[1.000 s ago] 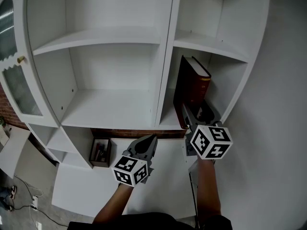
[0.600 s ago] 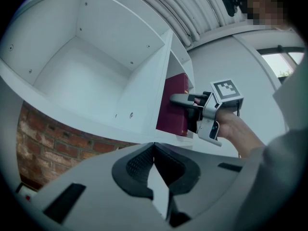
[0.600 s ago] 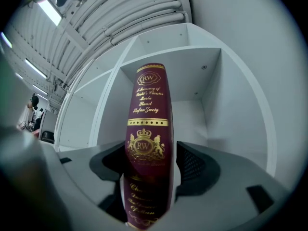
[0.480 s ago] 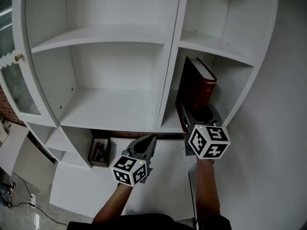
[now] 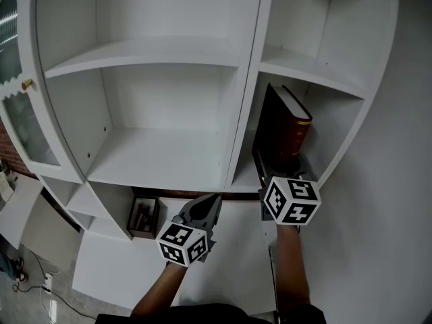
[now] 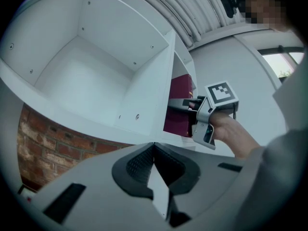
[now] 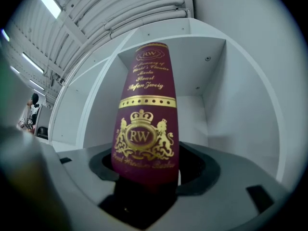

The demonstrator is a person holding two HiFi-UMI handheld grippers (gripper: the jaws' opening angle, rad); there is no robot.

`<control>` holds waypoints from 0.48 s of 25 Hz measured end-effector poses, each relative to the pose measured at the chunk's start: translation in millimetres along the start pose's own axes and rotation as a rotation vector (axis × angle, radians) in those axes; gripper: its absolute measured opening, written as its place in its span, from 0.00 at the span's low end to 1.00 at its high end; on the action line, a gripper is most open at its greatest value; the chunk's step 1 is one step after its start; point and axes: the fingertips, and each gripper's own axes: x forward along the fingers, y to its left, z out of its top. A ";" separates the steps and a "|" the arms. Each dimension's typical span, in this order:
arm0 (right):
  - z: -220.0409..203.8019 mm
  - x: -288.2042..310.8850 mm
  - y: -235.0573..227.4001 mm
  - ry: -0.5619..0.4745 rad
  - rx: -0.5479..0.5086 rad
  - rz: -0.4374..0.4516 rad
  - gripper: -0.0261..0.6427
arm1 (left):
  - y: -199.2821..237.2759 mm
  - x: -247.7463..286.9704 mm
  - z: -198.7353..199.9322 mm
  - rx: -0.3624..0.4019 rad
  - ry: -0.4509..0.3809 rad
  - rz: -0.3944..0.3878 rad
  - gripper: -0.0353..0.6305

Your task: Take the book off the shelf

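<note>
One book [image 5: 289, 128], upright on the shelf [image 5: 162, 155], is pinched by the right tongs [image 7: 144, 179]. The left tongs [image 6: 155, 174] are pressed together, empty, beside them.

Even bright indoor light, soft shadows, strong fisheye bending, dark vignetted corners, sharp focus

Book [image 7: 144, 129], dark red spine, gold print, seen from the right gripper view.
- Top: small round emblem with "RW".
- Below it, several lines of script. The last seems to read "Stefan Zweig"; the others are too fine to read with certainty.
- Lower spine: crest with a crown and two lions around "RW"; the script line beneath is illegible.

The cubes on the left gripper [image 5: 213, 201] and right gripper [image 5: 275, 162] carry square black-and-white markers, without letters or digits.
</note>
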 end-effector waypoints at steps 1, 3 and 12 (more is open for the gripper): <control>-0.8 1.4 -0.4 0.003 0.000 -0.001 0.48 | 0.2 0.2 0.8 0.003 -0.001 0.000 0.08; -1.2 3.8 -1.3 0.006 0.004 -0.002 0.48 | 1.5 1.3 1.8 0.004 -0.002 -0.001 0.08; -3.2 7.0 -3.5 0.015 0.016 -0.008 0.48 | 3.9 3.0 -0.6 -0.011 0.003 -0.006 0.08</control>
